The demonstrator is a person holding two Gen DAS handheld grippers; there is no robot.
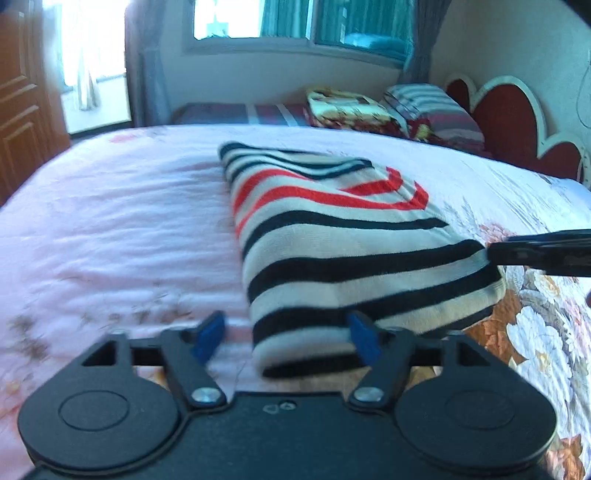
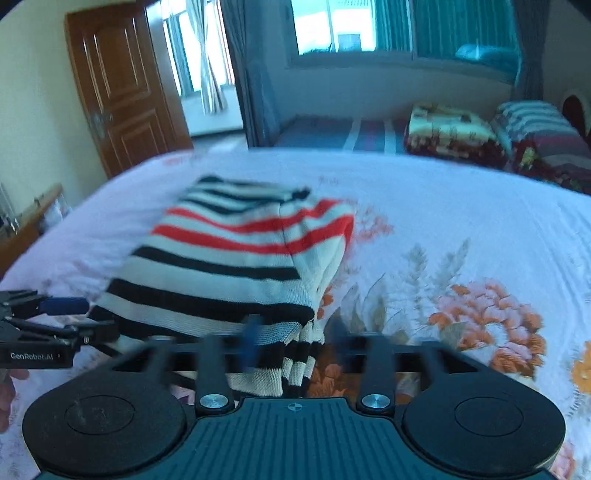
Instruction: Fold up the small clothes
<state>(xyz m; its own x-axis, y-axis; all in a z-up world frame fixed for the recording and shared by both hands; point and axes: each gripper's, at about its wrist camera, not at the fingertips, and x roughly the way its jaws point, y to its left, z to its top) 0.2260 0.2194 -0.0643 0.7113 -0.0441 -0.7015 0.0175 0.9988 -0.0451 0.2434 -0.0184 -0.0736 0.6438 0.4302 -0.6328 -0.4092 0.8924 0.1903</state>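
A folded knit sweater point(image 1: 332, 240) with cream, black and red stripes lies on the bed. In the left wrist view my left gripper point(image 1: 287, 336) stands open at the sweater's near end; the cloth's corner lies between the blue fingers point(image 1: 210, 334), which do not press on it. My right gripper point(image 1: 495, 253) reaches in from the right edge beside the sweater. In the right wrist view the sweater point(image 2: 229, 258) fills the left middle, and my right gripper point(image 2: 295, 343), blurred, is open over its near hem. My left gripper point(image 2: 85, 317) shows at the far left, open.
The bed is covered by a pink floral bedspread point(image 1: 110, 240). Folded blankets point(image 1: 351, 110) and a striped pillow point(image 1: 436, 107) lie at the back, by a red headboard point(image 1: 513, 118). A brown door point(image 2: 118, 85) and a window point(image 2: 354, 26) stand beyond. A person's hand point(image 2: 7, 391) holds the left gripper.
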